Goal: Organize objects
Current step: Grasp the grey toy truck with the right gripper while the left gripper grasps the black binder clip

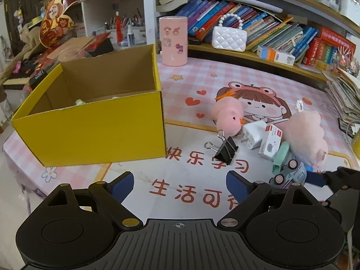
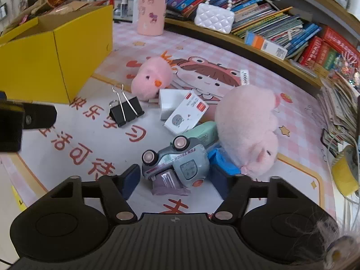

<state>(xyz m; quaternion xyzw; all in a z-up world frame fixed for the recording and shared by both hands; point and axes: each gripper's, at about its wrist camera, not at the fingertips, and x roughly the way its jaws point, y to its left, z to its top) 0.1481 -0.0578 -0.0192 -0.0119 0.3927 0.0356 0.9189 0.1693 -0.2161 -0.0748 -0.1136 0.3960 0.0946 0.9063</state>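
- Hovering low over the surface [image 2: 67, 157], the right gripper [image 2: 177, 177] has its fingers [image 2: 131, 180] on either side of a toy truck [image 2: 177, 159] that lies tipped on its side, wheels turned toward the yellow box.
- The fingers stand at a middling width; the truck's lower end sits in the gap between them, the left pad close by the cab and the right pad partly hidden behind the truck and a blue thing beneath it, so I cannot tell whether either pad presses on it.
- The truck leans against a mint-green case [image 2: 202, 132] and a large pink plush pig [image 2: 247, 130], with a purple packet [image 2: 168, 184] just under its nose.
- A little farther off lie a white boxed item [image 2: 186, 112], a white charger [image 2: 167, 103], a pink plush chick [image 2: 153, 78] and a black binder clip [image 2: 127, 111], all in a loose cluster.
- The left gripper [image 1: 180, 184] hangs with its fingers [image 1: 122, 185] spread wide and nothing between them, only the printed mat below.
- The open yellow box [image 1: 94, 128] stands ahead and to the left of those fingers, well apart from the truck [image 1: 290, 172], which lies off past the right finger.
- Something small and pale green [image 1: 79, 101] peeks over the box's front wall from inside.
- A pink cylinder [image 1: 173, 41] stands behind the box, by the bookshelf.
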